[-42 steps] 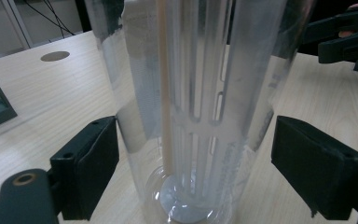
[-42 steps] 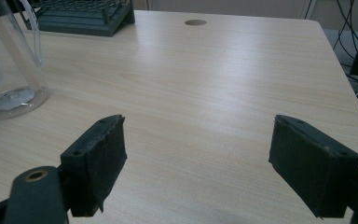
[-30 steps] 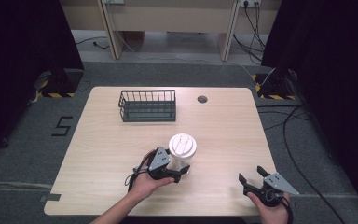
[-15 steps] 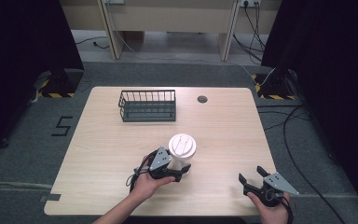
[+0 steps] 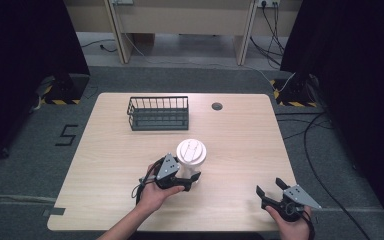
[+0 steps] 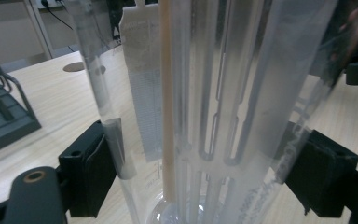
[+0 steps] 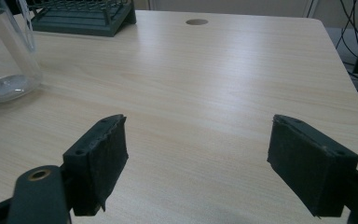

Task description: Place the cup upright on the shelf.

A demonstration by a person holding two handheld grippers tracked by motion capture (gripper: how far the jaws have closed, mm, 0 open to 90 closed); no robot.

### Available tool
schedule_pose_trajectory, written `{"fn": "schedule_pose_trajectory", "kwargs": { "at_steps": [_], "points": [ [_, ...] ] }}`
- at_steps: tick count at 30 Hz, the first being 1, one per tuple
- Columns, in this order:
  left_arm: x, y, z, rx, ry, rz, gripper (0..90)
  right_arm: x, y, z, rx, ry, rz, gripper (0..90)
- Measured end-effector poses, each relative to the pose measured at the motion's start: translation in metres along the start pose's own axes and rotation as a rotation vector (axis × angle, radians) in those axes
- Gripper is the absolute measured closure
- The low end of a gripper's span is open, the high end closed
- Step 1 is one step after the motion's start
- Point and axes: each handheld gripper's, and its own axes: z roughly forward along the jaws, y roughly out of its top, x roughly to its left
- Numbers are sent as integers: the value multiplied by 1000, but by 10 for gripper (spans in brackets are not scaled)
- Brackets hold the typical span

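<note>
- Currently the left tongs (image 5: 194, 177) are closing their jaws around the low wall of a tall clear plastic jug with a white lid (image 5: 191, 152), which is standing near the middle of the pale wooden desk (image 5: 240, 145).
- Inside the jug, a white slotted insert (image 6: 223, 116) is standing upright; I cannot tell whether any liquid is in it.
- Judging by looks, it is handling light, rigid and slippery, so gripping low is suiting it.
- Meanwhile the right tongs (image 5: 271, 189) are resting wide open and empty near the desk's front right edge.
- Farther back, the black wire basket (image 5: 158, 113) is sitting empty.
</note>
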Motion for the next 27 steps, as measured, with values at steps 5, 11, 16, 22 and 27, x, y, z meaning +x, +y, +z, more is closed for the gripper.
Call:
{"fn": "schedule_pose_trajectory", "kwargs": {
  "at_steps": [5,11,16,22,27],
  "points": [
    [6,3,-4,3,26,-7,180,0,0,0,2,1,1,202],
    [15,8,-9,-1,50,-10,179,0,0,0,0,1,0,202],
    [22,11,-14,-7,71,-17,180,0,0,0,1,1,4,202],
    [30,14,-19,5,97,-16,180,-1,0,0,0,2,2,203],
    [37,17,-23,8,116,-14,180,0,0,0,1,1,5,203]
  ]
}}
